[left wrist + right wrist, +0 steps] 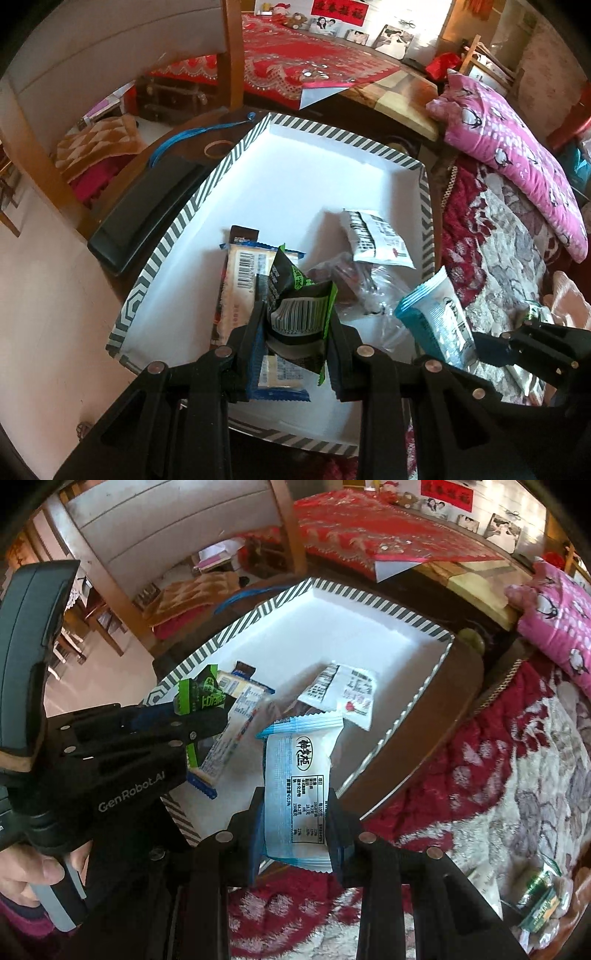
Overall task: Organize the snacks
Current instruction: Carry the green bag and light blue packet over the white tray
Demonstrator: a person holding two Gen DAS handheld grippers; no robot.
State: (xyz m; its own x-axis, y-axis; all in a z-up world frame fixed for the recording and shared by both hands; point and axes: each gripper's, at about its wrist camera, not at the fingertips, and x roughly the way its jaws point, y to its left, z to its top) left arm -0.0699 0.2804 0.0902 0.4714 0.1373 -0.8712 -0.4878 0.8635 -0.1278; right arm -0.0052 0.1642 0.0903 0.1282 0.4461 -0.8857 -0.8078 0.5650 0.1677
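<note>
The left claw (295, 328) grips a black-and-green snack packet (299, 314) with a barcode, held above the near part of the striped-rim tray (192, 206). The right claw (295, 819) is clamped on a blue-and-white snack packet (299, 790) printed with Chinese characters and a nutrition table, over the tray's near right edge. Inside the tray lie a barcoded cracker pack (240, 273), a white sachet (376, 236) and a clear bag (354, 284); "GenRobot.AI" is printed on the left claw's body.

A home, likely a bedroom: pink pillow (517, 158), floral blanket (517, 775), framed family photos (393, 40).
</note>
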